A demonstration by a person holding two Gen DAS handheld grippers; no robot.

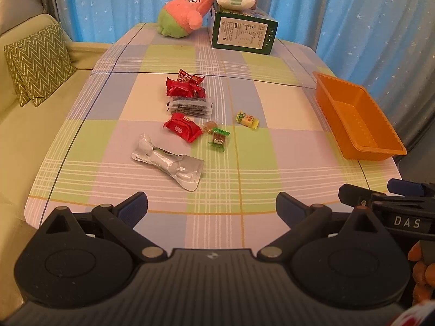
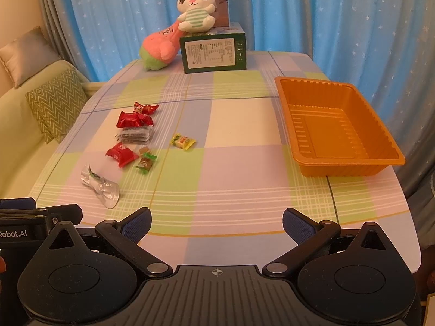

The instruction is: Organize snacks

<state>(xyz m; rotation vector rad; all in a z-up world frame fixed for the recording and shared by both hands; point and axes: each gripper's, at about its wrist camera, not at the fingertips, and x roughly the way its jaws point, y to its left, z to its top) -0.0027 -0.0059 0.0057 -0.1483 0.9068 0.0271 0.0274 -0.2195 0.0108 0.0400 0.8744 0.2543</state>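
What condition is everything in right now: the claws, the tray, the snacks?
Left claw: open, holding nothing.
Right claw: open, holding nothing.
Orange tray: empty, upright.
Silver pouch: crumpled, lying flat.
Yellow candy: wrapped, lying alone.
Green box: closed.

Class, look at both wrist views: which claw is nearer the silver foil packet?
Left. The left claw hangs open just short of the silver foil packet; the right claw is open further off to its right.

Blue starry curtains point(image 2: 326, 13), pale green sofa point(image 1: 16, 125), chevron cushion point(image 1: 38, 62), warm light.
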